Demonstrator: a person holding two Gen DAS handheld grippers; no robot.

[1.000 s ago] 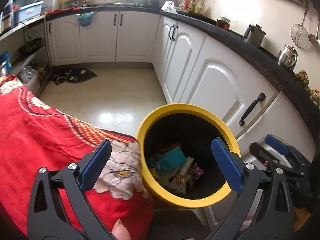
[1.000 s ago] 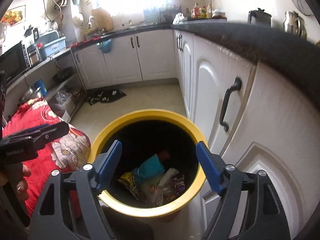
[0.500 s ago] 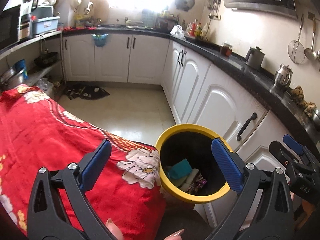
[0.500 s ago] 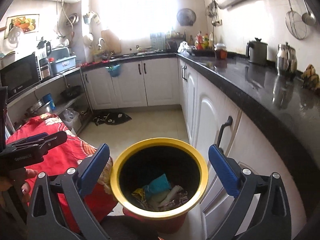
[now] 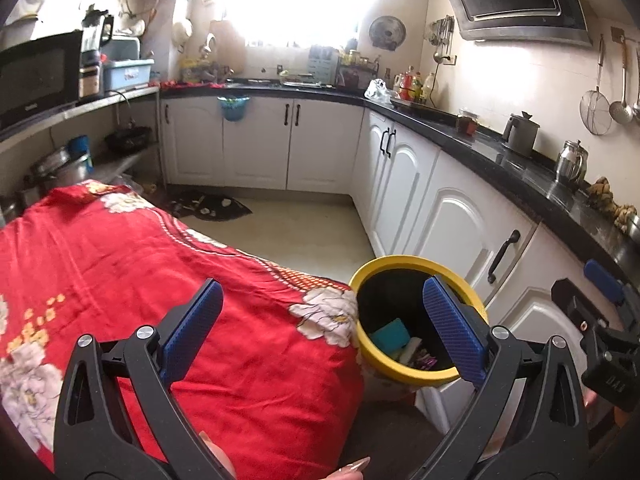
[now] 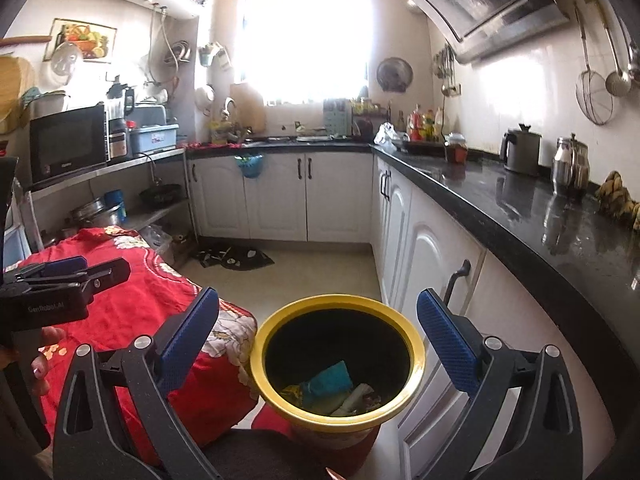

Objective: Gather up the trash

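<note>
A bin with a yellow rim (image 5: 400, 261) stands on the floor between the red-clothed table and the white cabinets. Inside it lie a teal packet (image 5: 390, 334), wrappers (image 5: 422, 357) and other trash. My left gripper (image 5: 322, 330) hangs open and empty above the table's corner, up and back from the bin. In the right wrist view the bin's rim (image 6: 336, 301) lies below and ahead, the teal packet (image 6: 330, 380) showing inside. My right gripper (image 6: 318, 338) is wide open with nothing between its pads. Each gripper shows in the other's view: right gripper (image 5: 588, 292), left gripper (image 6: 92, 272).
A table under a red flowered cloth (image 5: 120, 280) fills the left. White cabinets (image 5: 460, 220) under a black counter (image 6: 520, 208) with kettles run along the right. A dark mat (image 5: 212, 208) lies on the pale floor; shelves with a microwave (image 6: 68, 142) stand far left.
Both grippers have drawn back and up from the bin, which now looks smaller and lower in both views. The right jaws have spread wider. More of the kitchen shows.
</note>
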